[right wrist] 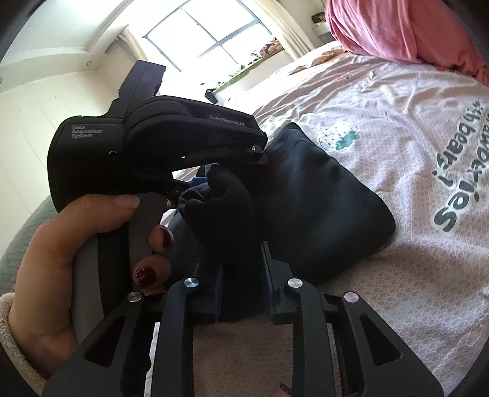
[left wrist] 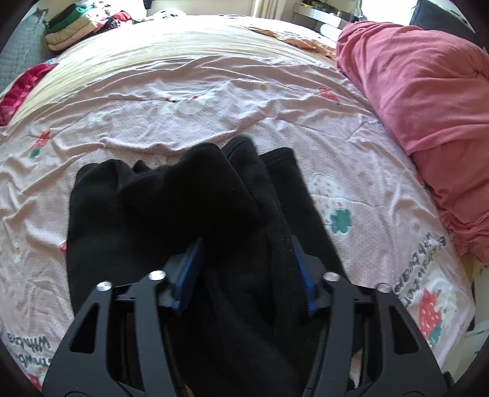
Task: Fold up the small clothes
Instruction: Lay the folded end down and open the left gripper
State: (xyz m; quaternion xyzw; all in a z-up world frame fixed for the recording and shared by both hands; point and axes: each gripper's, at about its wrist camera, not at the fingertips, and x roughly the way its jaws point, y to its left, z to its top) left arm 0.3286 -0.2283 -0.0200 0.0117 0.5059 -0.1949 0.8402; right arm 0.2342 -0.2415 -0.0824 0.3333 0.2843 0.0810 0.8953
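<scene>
The left gripper (left wrist: 244, 262) has its jaws apart with the black garment (left wrist: 171, 207) bunched between them; the right gripper (right wrist: 243, 271) seemingly pinches the same cloth, which trails onto the pink bedsheet (right wrist: 397, 128).

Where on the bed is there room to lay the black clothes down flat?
The pink bedsheet is bare in the middle, between the black garment and the pale stripe beyond it. It is crowded on the right by the red duvet and at the far left corner by folded clothes.
</scene>
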